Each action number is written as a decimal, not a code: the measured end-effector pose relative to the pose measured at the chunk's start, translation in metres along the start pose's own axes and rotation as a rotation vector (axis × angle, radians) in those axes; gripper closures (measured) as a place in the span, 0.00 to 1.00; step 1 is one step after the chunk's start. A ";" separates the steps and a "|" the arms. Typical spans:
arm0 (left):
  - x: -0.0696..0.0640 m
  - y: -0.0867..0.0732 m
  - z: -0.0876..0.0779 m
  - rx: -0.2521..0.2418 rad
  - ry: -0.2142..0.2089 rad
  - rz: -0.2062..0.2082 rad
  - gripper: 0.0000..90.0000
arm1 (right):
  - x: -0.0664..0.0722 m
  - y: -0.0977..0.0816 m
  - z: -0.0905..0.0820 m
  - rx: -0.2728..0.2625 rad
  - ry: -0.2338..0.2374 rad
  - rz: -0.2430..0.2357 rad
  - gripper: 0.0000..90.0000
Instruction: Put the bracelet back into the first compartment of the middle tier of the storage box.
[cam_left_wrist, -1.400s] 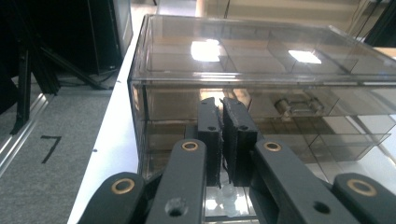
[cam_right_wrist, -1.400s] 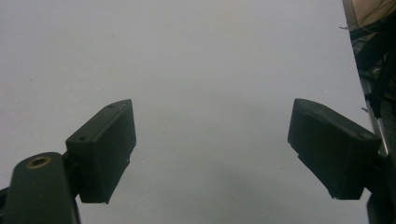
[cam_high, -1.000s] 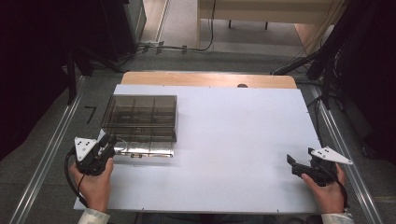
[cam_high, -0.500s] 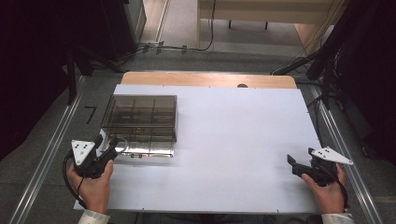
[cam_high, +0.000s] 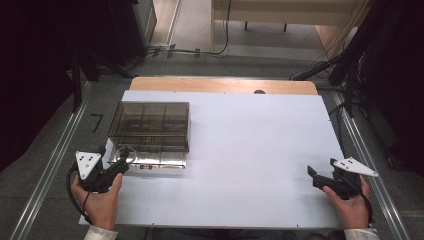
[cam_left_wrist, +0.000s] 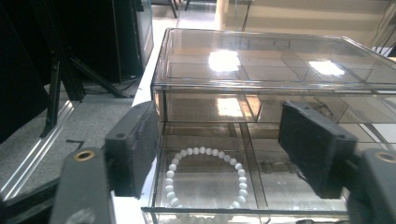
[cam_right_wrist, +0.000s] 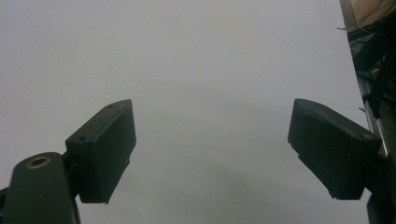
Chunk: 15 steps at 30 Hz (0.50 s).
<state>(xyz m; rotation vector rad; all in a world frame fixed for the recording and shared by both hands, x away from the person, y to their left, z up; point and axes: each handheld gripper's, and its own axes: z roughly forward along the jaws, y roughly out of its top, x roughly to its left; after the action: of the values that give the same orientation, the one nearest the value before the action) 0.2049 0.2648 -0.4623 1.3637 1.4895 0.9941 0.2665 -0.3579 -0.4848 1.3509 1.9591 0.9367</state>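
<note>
A smoky clear compartment box (cam_high: 150, 120) stands on the left of the white table (cam_high: 250, 150). Its low drawer (cam_high: 150, 161) is pulled out toward me. In the left gripper view a white bead bracelet (cam_left_wrist: 205, 177) lies in the drawer's front left compartment (cam_left_wrist: 280, 186), under the box (cam_left_wrist: 261, 60). My left gripper (cam_high: 122, 157) is at the drawer's front left corner. Its jaws have just been opening and now stand apart (cam_left_wrist: 219, 135), the pads (cam_left_wrist: 135, 144) pressing on nothing. My right gripper (cam_high: 312, 176) rests near the table's front right corner, open (cam_right_wrist: 210, 135) over bare white surface.
A wooden strip (cam_high: 225, 85) borders the table's far edge. Metal rails (cam_high: 50, 165) run along both sides on the grey floor. Dark stands and cables (cam_high: 350, 60) crowd the far right, and a black cabinet (cam_high: 130, 25) stands at the far left.
The left gripper's jaws stand wider apart at the drawer's front than before. Both hands have kept their places.
</note>
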 end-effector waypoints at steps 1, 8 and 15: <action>-0.001 0.000 0.000 -0.004 -0.001 -0.002 0.30 | 0.000 0.000 0.000 0.001 0.000 0.001 0.15; -0.003 -0.001 -0.003 0.008 -0.020 0.005 0.25 | 0.000 0.000 0.000 0.001 -0.001 -0.001 0.15; -0.004 -0.002 -0.005 0.027 -0.041 0.011 0.19 | 0.000 0.000 0.000 0.001 -0.001 -0.001 0.15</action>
<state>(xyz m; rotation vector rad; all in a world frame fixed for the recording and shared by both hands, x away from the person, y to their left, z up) 0.1992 0.2607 -0.4628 1.4045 1.4708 0.9506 0.2661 -0.3583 -0.4847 1.3507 1.9597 0.9341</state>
